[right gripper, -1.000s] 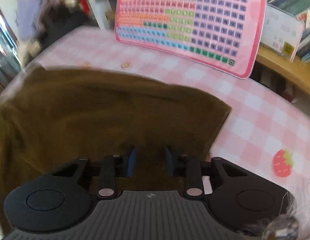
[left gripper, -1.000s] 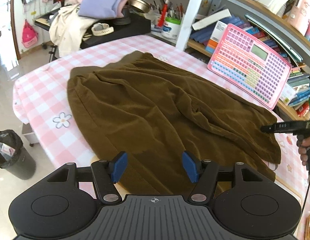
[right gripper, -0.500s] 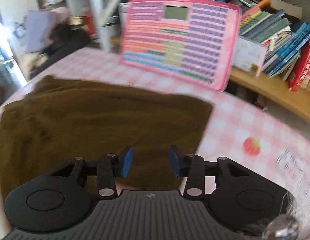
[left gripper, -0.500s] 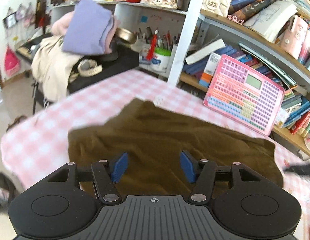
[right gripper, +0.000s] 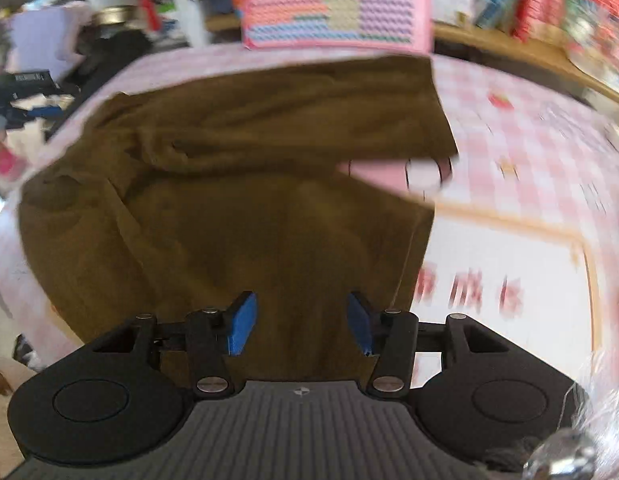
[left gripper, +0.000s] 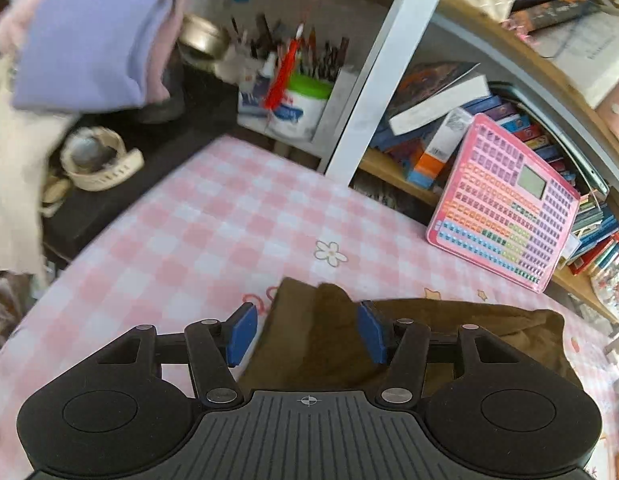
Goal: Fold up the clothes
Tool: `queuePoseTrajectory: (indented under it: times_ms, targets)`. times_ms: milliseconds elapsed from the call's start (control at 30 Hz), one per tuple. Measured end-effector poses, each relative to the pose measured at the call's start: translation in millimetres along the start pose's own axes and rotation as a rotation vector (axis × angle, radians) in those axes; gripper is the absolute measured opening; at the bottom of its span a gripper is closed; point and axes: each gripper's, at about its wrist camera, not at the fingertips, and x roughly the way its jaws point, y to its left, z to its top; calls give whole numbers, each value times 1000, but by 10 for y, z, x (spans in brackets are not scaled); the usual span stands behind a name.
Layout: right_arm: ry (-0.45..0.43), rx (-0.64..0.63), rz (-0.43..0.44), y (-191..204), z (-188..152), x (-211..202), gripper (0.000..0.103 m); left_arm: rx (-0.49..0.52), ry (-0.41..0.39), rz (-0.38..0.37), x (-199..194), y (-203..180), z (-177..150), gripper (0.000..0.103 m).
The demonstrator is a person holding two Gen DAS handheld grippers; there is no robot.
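Since a second ago the left gripper [left gripper: 305,334], jaws spread and empty, has swung toward the pink keyboard toy [left gripper: 505,204], while the brown garment [right gripper: 237,184] lies doubled over near it under the equally spread right gripper [right gripper: 299,326], probably freed for smoothing.

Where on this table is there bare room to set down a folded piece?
The widest free patch is the pink checked tablecloth beyond the brown garment, bordered by the black side table and the shelf unit. A narrower strip runs between the garment and the pink keyboard toy. The side table and shelves are crowded.
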Motion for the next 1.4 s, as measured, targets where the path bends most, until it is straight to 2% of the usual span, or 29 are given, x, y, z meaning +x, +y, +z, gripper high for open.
queuePoseTrajectory:
  times_ms: [100, 233, 333, 467, 533, 600, 633, 667, 700, 767, 800, 833, 933, 967, 1100, 1167, 1233, 1333, 1400]
  targets:
    - [15, 71, -84, 216, -197, 62, 48, -85, 75, -66, 272, 175, 89, 54]
    - [41, 126, -152, 383, -254, 123, 49, -215, 176, -152, 607, 383, 180, 35]
    - [51, 143, -188, 441, -261, 154, 49, -296, 248, -236, 749, 461, 177, 27]
    - [50, 171, -218, 470, -261, 178, 54, -351, 287, -374, 724, 479, 165, 26]
    - [52, 168, -227, 510, -242, 214, 60, -359, 298, -388, 778, 487, 159, 26]
    - [53, 160, -236, 552, -219, 244, 63, -412, 291, -364, 866, 545, 129, 24]
    - [53, 162, -237, 552, -210, 259, 64, -454, 275, -356, 878, 572, 107, 13]
    - [56, 164, -237, 552, -204, 261, 64, -485, 238, -364, 823, 567, 89, 11]
    - [59, 166, -238, 552, -199, 263, 64, -483, 172, -397, 688, 520, 82, 8]
    - [61, 167, -238, 550, -196, 262, 64, -465, 41, -451, 426, 431, 67, 8]
    - [62, 168, -238, 549, -195, 261, 64, -442, -1, -429, 366, 422, 51, 8]
    - [61, 172, -240, 548, -195, 264, 64, -456, -4, -368, 406, 465, 28, 8]
    - [60, 172, -242, 548, -198, 270, 65, -559, 50, -195, 713, 714, -27, 8]
    - [60, 169, -241, 544, -200, 271, 65, -572, 56, -181, 774, 770, -24, 9]
    - [58, 165, -239, 531, -214, 271, 65, -479, 88, -179, 804, 770, 76, 15]
    - [54, 162, -240, 534, -222, 276, 66, -467, 112, -187, 762, 786, 121, 24]
    - [51, 159, -239, 525, -227, 280, 66, -434, 91, -175, 567, 811, 142, 40]
    - [41, 160, -238, 534, -225, 280, 69, -348, 33, -174, 200, 829, 115, 41]
    - [33, 162, -239, 535, -226, 284, 70, -317, 29, -218, -30, 833, 9, 41]
